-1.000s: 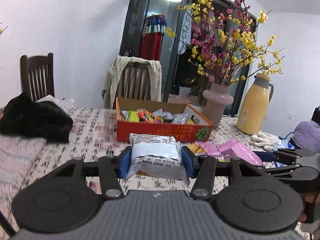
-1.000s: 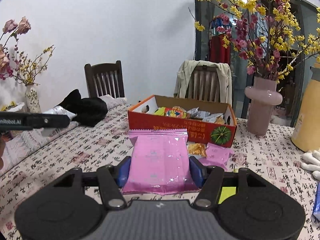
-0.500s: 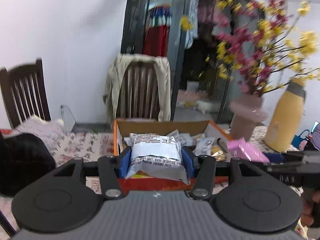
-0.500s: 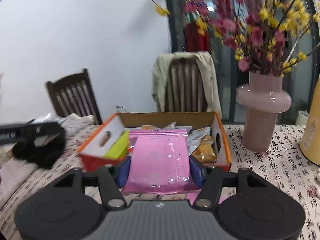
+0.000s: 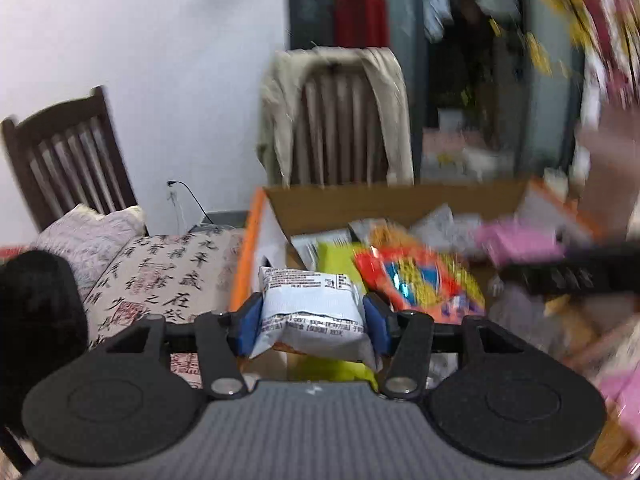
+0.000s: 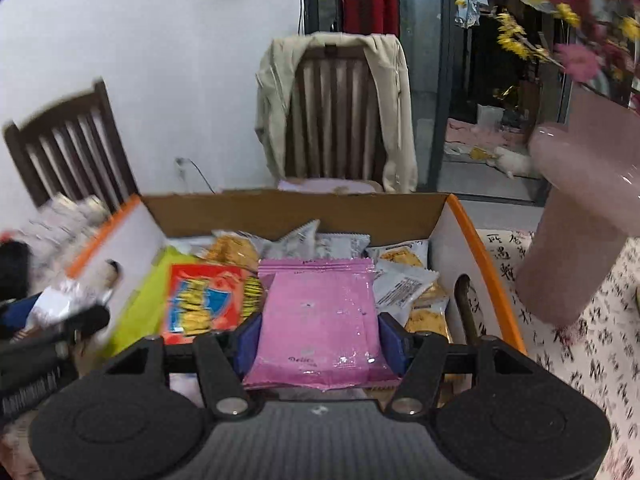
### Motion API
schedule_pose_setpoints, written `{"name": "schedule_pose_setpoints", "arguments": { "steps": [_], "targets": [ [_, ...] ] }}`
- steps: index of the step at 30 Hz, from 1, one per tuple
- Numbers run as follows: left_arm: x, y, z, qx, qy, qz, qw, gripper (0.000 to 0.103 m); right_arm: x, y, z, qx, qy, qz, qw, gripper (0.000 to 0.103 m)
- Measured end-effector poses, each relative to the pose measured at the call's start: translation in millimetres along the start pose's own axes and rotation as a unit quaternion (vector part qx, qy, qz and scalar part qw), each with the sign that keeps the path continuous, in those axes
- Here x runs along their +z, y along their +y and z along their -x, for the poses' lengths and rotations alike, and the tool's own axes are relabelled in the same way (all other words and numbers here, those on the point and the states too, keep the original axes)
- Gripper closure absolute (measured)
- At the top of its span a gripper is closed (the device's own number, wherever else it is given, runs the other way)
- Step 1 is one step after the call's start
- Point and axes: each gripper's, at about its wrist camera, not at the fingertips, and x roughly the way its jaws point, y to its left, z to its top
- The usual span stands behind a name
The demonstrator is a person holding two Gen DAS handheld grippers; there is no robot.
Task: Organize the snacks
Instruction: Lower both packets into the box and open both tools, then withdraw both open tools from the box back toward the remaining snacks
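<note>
Snack box (image 6: 476, 224): many packets in. My left hand-held gripper (image 5: 312, 316), jaws opening, carries a white packet (image 5: 310, 308); right hand-held gripper (image 6: 318, 338) clamps pink packet (image 6: 318, 320). Both undelivered.

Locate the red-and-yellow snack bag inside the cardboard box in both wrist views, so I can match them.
Left wrist: red-and-yellow snack bag lies right of centre, just right of the white packet between the left gripper's opening jaws.
Right wrist: the bag lies left of centre, left of the pink packet in the right gripper.
Shared landmark: the chair draped with a beige jacket.
</note>
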Motion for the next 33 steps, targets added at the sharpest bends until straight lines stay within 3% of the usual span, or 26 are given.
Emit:
{"name": "schedule_pose_setpoints", "arguments": {
  "steps": [2, 4, 6, 8, 11, 15, 19, 22, 24, 29, 33],
  "targets": [
    [-3.8, -1.8, -0.1, 0.002, -0.005, 0.005, 1.0, 0.031, 3.7, 4.4, -12.3, -0.009, 0.013, 0.002, 1.0, 0.041],
    [-3.8, -1.3, 0.5, -0.015, -0.004, 0.001, 0.9999, 0.026, 5.0, 8.5, -19.5, 0.002, 0.016, 0.008, 1.0, 0.041],
    [-2.1, 2.7, 0.9, -0.027, -0.001, 0.014, 0.9995, 0.023, 5.8, 12.5, -20.3, 0.011, 0.012, 0.015, 1.0, 0.028],
    [0.8, 10.6, 1.6, -0.044, 0.003, 0.035, 0.9984, 0.023, 7.2, 11.5, -18.0, 0.019, 0.003, 0.004, 1.0, 0.023],
    [5.4, 20.0, 5.7, -0.061, 0.006, 0.064, 0.9961, 0.023, 6.8, 5.2, -4.4, 0.031, -0.004, -0.013, 0.999, 0.023],
    [12.8, 22.3, 20.8, -0.06, -0.016, 0.071, 0.9955, 0.014, -0.6, -10.7, 35.5, 0.023, -0.022, -0.01, 0.999, 0.023],
    [20.5, 26.7, 35.3, -0.063, -0.029, 0.068, 0.9953, 0.013, -12.3, -34.4, 82.7, 0.017, -0.034, -0.013, 0.999, 0.023],
    [23.8, 33.7, 60.7, -0.059, -0.048, 0.092, 0.9929, 0.008, -27.2, -52.1, 122.0, 0.024, -0.053, -0.015, 0.998, 0.021],
    [28.3, 37.1, 79.3, -0.078, -0.044, 0.105, 0.9904, 0.008, -38.0, -61.5, 145.9, 0.034, -0.067, -0.019, 0.997, 0.018],
    [27.3, 39.7, 150.6, -0.082, -0.073, 0.089, 0.9899, 0.005, -73.9, -68.4, 195.0, 0.071, -0.084, -0.028, 0.994, 0.017],
    [-2.9, 36.5, 216.7, -0.076, -0.101, 0.05, 0.9907, 0.003, -113.6, -62.2, 237.7, 0.09, -0.1, -0.008, 0.991, 0.016]
  ]
}}
